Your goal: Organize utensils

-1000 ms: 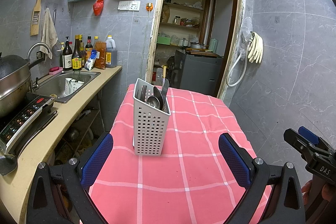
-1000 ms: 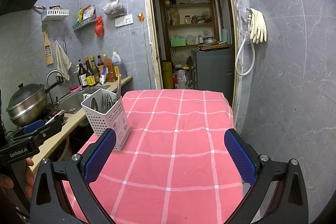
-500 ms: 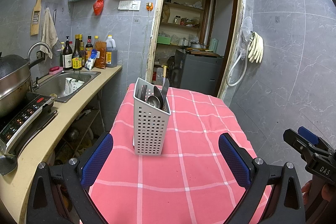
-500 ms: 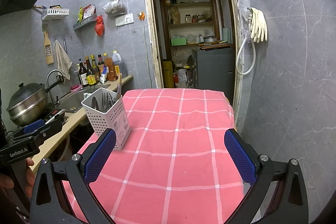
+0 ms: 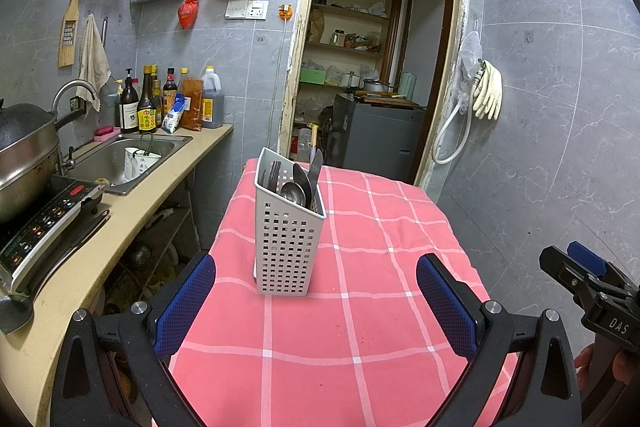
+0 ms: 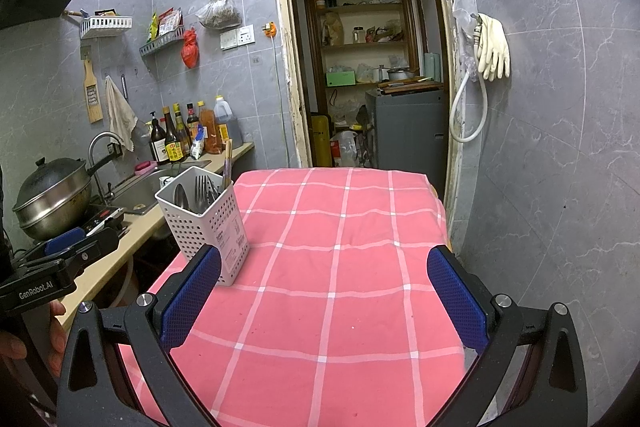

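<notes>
A white perforated utensil holder (image 5: 286, 239) stands upright on the red checked tablecloth (image 5: 360, 327). It holds spoons (image 5: 298, 187), a fork and a knife. In the right wrist view the holder (image 6: 204, 223) stands at the table's left side, with chopsticks upright in it. My left gripper (image 5: 316, 303) is open and empty, a little in front of the holder. My right gripper (image 6: 324, 303) is open and empty over the table, to the right of the holder.
A counter (image 5: 132, 211) runs along the left with a sink (image 5: 120, 157), sauce bottles (image 5: 160, 103), a pot (image 5: 24, 155) and an induction cooker (image 5: 44, 223). A doorway (image 5: 368, 67) opens behind the table. The grey tiled wall (image 5: 560, 127) is close on the right.
</notes>
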